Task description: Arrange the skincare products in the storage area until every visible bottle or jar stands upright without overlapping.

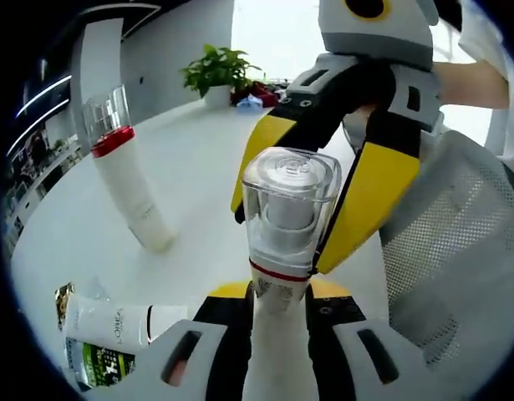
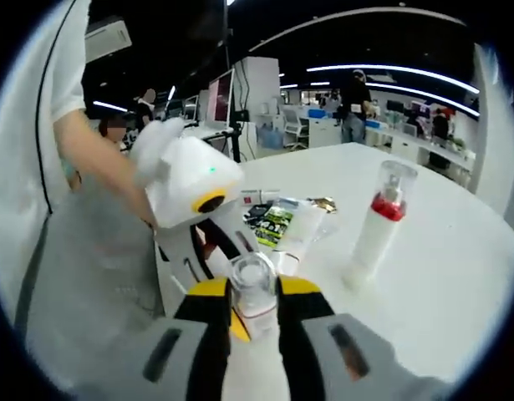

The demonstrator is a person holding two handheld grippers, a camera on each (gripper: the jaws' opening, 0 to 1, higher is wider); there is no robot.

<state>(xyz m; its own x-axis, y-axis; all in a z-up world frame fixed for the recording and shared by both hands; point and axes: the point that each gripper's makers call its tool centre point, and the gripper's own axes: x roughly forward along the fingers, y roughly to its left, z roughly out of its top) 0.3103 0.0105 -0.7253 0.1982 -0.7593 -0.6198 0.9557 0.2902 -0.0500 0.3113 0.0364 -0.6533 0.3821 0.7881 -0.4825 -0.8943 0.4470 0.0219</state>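
Centrally, left gripper view: left gripper (image 1: 277,313) jaws pinch white bottle (image 1: 282,280) below clear cap; right gripper (image 1: 300,209) yellow jaws clamp same cap from upper right. Second bottle (image 1: 127,180), red band, stands upper left on white table (image 1: 198,150). Tube (image 1: 114,324) flat, lower left.

Right gripper view: right gripper (image 2: 253,322) jaws grip clear cap (image 2: 253,284), bottom centre. Second bottle (image 2: 378,225) upright, right of centre. Sachets (image 2: 273,219) flat, centre.

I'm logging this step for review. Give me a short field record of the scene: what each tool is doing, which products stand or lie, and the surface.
left tool: shut on held bottle, gripping its white body
right tool: shut on the same bottle, jaws at its clear cap
standing bottle: upright on the table, red band, clear cap
tube: lying flat
sachets: lying flat beside the tube
surface: white table
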